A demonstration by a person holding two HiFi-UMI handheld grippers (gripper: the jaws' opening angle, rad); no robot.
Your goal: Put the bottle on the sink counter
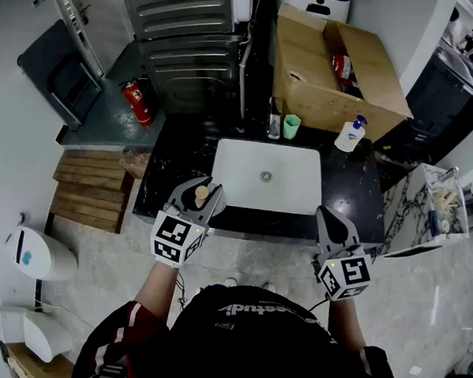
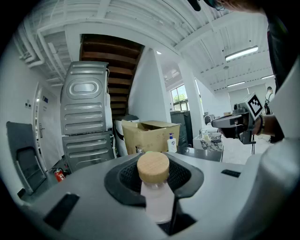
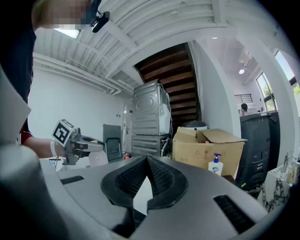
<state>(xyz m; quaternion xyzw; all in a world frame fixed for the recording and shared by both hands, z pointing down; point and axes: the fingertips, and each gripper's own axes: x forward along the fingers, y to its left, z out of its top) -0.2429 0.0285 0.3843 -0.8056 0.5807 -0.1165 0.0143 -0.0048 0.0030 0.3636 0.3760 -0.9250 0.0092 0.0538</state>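
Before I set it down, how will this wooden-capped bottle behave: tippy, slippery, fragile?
The bottle carries a broad wooden cap, so it may tip if released tilted. Its smooth pale body could slip in the left gripper, which holds it just under the cap. It looks light, probably plastic.

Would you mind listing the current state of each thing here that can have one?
left gripper: shut on the bottle.
bottle: capped, upright.
right gripper: shut, nothing between its jaws.
cardboard box: flaps open.
soap dispenser: upright on the counter.
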